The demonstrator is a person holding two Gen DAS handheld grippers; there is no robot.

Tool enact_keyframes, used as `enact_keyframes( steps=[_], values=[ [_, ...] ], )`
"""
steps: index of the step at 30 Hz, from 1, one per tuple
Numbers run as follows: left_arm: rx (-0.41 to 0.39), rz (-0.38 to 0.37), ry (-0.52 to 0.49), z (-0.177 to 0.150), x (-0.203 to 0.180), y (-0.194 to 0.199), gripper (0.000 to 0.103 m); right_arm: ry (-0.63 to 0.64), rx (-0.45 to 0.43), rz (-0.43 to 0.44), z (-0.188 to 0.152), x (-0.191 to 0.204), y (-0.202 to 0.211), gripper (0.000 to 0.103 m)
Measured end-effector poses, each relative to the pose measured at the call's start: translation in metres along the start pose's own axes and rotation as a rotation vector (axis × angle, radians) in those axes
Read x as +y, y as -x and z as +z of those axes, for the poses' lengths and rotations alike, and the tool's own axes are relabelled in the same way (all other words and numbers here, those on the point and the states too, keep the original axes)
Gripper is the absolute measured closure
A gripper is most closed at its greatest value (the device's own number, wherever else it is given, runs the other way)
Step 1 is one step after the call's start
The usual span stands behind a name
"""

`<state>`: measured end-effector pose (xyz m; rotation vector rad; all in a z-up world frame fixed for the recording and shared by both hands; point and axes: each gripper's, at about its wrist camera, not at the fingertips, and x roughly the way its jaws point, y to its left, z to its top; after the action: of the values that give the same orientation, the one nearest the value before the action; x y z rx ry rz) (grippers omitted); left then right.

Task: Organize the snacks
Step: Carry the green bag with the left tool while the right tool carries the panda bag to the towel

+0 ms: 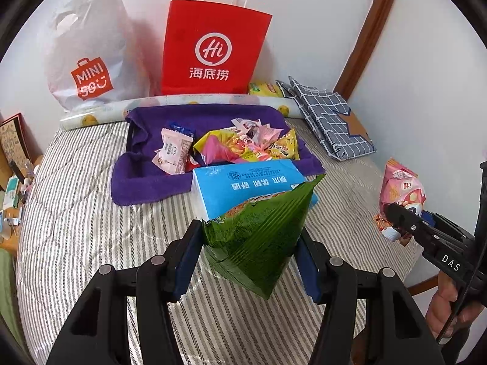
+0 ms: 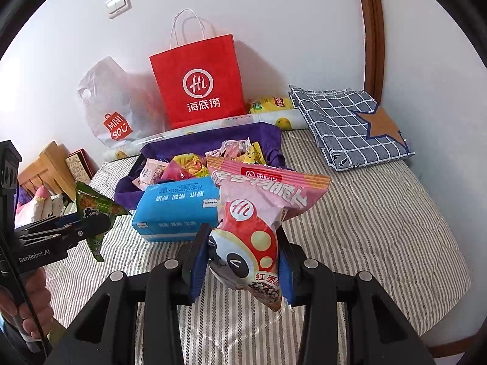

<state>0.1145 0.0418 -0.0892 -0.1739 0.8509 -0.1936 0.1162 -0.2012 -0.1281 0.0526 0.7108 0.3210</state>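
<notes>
We log a striped bed (image 1: 76, 213) carrying a purple cloth-lined tray (image 1: 146, 182) of mixed snacks, with a blue tissue pack (image 1: 243, 185) touching its near edge. Left claw (image 1: 249, 252) grips a green snack bag (image 1: 258, 231) above the bed; right claw (image 2: 242, 261) grips a pink snack bag (image 2: 255, 213), also held aloft.

A: Left wrist cam rides low behind its own fingers, angled down across the striped bed (image 1: 91, 213) toward the red paper bag (image 1: 213, 45) at the wall.

B: Right one's the same, slightly further right I think. Both share the blue pack (image 2: 176, 206).
</notes>
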Motion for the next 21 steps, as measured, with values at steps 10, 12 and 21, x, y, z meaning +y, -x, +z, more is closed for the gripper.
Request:
enact_keyframes(
  steps=[10,12,21],
  values=[
    [-0.014,-0.002,-0.003,0.014,0.004,0.003,0.045,0.012,-0.006,0.005,0.014,0.007,-0.003,0.065],
    [-0.016,-0.001,-0.003,0.017,0.005,0.003,0.045,0.014,-0.008,0.006,0.017,0.007,-0.004,0.065],
    [-0.028,0.002,-0.007,0.036,0.007,0.002,0.045,0.016,-0.017,0.014,0.035,0.008,-0.011,0.065]
  ],
)
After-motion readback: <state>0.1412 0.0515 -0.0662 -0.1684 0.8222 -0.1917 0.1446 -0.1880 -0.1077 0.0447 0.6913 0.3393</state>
